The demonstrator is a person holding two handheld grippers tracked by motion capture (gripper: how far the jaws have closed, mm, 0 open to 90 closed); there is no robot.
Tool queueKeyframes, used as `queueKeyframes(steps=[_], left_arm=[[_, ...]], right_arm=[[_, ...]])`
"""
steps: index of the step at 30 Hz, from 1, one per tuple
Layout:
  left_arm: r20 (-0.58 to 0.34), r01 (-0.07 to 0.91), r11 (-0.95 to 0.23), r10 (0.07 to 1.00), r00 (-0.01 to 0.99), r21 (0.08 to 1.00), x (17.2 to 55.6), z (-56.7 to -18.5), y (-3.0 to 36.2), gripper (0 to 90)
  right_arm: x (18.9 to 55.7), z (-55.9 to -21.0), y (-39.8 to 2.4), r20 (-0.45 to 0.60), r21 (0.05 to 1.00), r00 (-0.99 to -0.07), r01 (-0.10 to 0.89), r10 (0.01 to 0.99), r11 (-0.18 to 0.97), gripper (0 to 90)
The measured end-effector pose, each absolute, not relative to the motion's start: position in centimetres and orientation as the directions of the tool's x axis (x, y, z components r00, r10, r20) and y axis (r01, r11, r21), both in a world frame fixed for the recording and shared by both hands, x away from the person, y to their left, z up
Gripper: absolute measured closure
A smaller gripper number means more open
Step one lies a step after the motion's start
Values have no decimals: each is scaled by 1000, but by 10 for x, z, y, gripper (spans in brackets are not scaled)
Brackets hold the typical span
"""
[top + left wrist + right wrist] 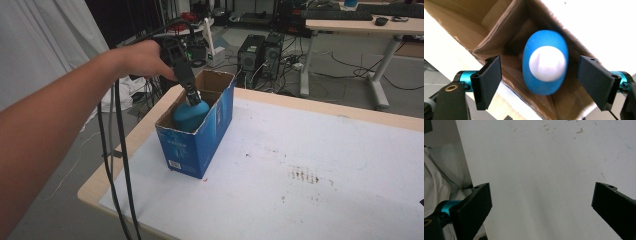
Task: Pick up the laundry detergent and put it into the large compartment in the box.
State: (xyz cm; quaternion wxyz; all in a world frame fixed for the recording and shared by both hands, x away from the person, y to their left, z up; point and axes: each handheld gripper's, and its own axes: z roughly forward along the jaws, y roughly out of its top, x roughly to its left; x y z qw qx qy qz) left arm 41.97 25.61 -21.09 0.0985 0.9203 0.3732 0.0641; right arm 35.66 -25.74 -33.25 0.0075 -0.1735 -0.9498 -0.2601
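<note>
1. One blue egg-shaped object [545, 63] with a white cap sits inside the near compartment of a blue cardboard box [186, 147], which stands on the left part of a white-covered table [310, 165].
2. The left gripper [539, 82] hangs directly above the box, its jaws apart, with the object below and between them and neither pad touching it.
3. The step appears to be the release: the object looks set down in the box.
4. Next move, by my judgement: lift the left gripper straight up, clear of the box walls.
5. The right gripper [541, 205] hovers over bare table away from the box, jaws spread wide, holding nothing.
</note>
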Motion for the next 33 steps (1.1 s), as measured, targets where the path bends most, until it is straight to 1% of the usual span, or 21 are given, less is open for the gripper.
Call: queueKeyframes(steps=[2, 4, 5, 7, 8, 11, 13, 14, 16, 18, 19, 23, 25, 28, 29, 33], left_arm=[[46, 655, -715, 684, 728, 243, 415, -199, 252, 204], [74, 649, -717, 684, 726, 255, 412, -187, 247, 203], [72, 648, -715, 685, 725, 262, 411, -182, 244, 203], [68, 620, -735, 658, 750, 274, 408, -173, 238, 203], [80, 608, -739, 652, 754, 290, 406, -168, 234, 203], [101, 576, -761, 625, 774, 298, 403, -160, 219, 203], [97, 546, -777, 598, 795, 314, 401, -157, 207, 203], [80, 525, -786, 576, 813, 326, 401, -156, 200, 203], [42, 461, -816, 505, 862, 349, 401, -153, 187, 204], [41, 446, -819, 491, 870, 362, 401, -153, 179, 203], [46, 435, -825, 481, 876, 360, 403, -153, 164, 203], [48, 395, -848, 438, 898, 353, 406, -157, 136, 203], [54, 379, -856, 423, 905, 353, 408, -159, 122, 164], [63, 346, -870, 390, 918, 350, 409, -164, 104, 142], [61, 340, -876, 382, 922, 342, 410, -166, 98, 106], [64, 316, -899, 350, 934, 304, 412, -176, 78, 16]], right_arm=[[356, -331, -257, 109, 491, -937, 341, 332, 802, 20], [356, -331, -257, 105, 495, -939, 335, 328, 801, 20], [355, -330, -257, 105, 496, -938, 338, 331, 800, 20], [355, -329, -257, 105, 498, -939, 335, 328, 800, 20], [355, -329, -257, 106, 499, -939, 335, 328, 799, 20], [355, -328, -259, 111, 509, -936, 343, 334, 789, 20], [355, -326, -260, 108, 519, -936, 340, 335, 784, 20], [354, -325, -261, 107, 519, -935, 343, 339, 783, 20], [354, -324, -262, 106, 524, -934, 345, 343, 779, 20], [353, -323, -262, 106, 525, -933, 346, 343, 778, 20], [352, -323, -262, 109, 525, -932, 349, 345, 776, 20], [348, -321, -262, 101, 526, -935, 340, 339, 780, 20], [346, -320, -262, 103, 530, -935, 341, 340, 777, 20], [344, -319, -263, 101, 530, -934, 342, 342, 776, 20], [344, -318, -263, 99, 532, -934, 341, 342, 775, 20], [345, -317, -263, 94, 537, -931, 346, 353, 769, 20]])
